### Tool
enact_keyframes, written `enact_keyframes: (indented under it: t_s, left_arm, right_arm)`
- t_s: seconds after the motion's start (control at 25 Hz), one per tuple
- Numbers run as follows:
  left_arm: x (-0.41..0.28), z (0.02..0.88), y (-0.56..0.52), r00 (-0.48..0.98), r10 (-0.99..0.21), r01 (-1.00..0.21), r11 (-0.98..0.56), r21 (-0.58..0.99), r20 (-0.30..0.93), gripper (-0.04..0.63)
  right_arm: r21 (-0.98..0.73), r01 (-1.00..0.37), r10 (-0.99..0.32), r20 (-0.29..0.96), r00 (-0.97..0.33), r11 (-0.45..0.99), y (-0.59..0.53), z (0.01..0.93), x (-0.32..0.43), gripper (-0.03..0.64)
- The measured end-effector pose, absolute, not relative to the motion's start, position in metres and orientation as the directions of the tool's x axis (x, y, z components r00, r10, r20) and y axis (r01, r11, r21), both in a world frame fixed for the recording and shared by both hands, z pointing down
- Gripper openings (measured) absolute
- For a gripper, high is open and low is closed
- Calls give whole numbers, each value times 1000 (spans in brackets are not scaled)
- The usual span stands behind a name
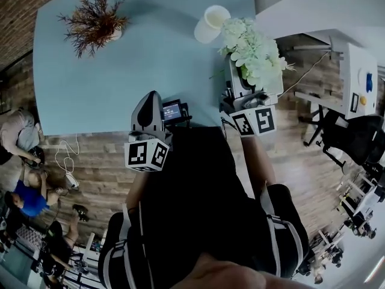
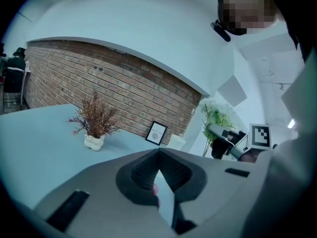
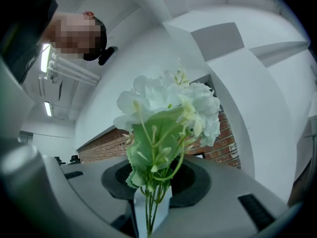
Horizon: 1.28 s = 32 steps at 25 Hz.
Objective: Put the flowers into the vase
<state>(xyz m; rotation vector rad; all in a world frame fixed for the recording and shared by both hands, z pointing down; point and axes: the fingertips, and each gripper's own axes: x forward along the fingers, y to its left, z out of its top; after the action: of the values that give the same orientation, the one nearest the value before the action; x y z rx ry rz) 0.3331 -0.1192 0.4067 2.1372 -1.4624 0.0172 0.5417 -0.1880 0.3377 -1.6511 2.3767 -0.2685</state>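
Thin green stems sit pinched between the jaws of the right gripper [image 3: 156,176], holding the white flowers [image 3: 166,113] upright over the near right part of the table [image 1: 150,53], just short of the white vase [image 1: 212,23]. The left gripper [image 2: 158,155] hangs at the near edge, its jaws pressed together on nothing. The top-heavy bloom could swing or slip in that low grip, and stray stems might catch the rim and tip the unsteadied vase. The pale blue tabletop also carries a dried plant [image 1: 93,23]. A brick wall [image 2: 114,88] runs behind it, over a wooden floor [image 1: 102,167].
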Motion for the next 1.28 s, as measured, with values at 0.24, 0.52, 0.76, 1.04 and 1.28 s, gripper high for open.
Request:
enact_keyframes:
  t_s: [0.24, 0.52, 0.76, 1.04, 1.28]
  left_arm:
    - [358, 400, -129, 366, -883, -887, -235, 397, 294, 23]
    - [368, 403, -137, 358, -888, -887, -227, 402, 289, 24]
    - [365, 403, -151, 371, -881, -880, -234, 413, 293, 24]
    - [356, 409, -141, 368, -882, -881, -229, 413, 296, 23]
    - [348, 402, -131, 325, -894, -901, -193, 388, 308, 23]
  right_arm:
    - [-257, -859, -896, -171, -410, 443, -228, 310, 553, 138]
    - [-47, -875, -856, -240, -458, 482, -252, 271, 549, 137]
    - [-39, -857, -821, -310, -479, 514, -279, 227, 549, 138]
    - [-3, -856, -803, -348, -484, 517, -292, 212, 544, 138]
    - [-31, -856, -822, -301, -484, 516, -306, 242, 548, 138]
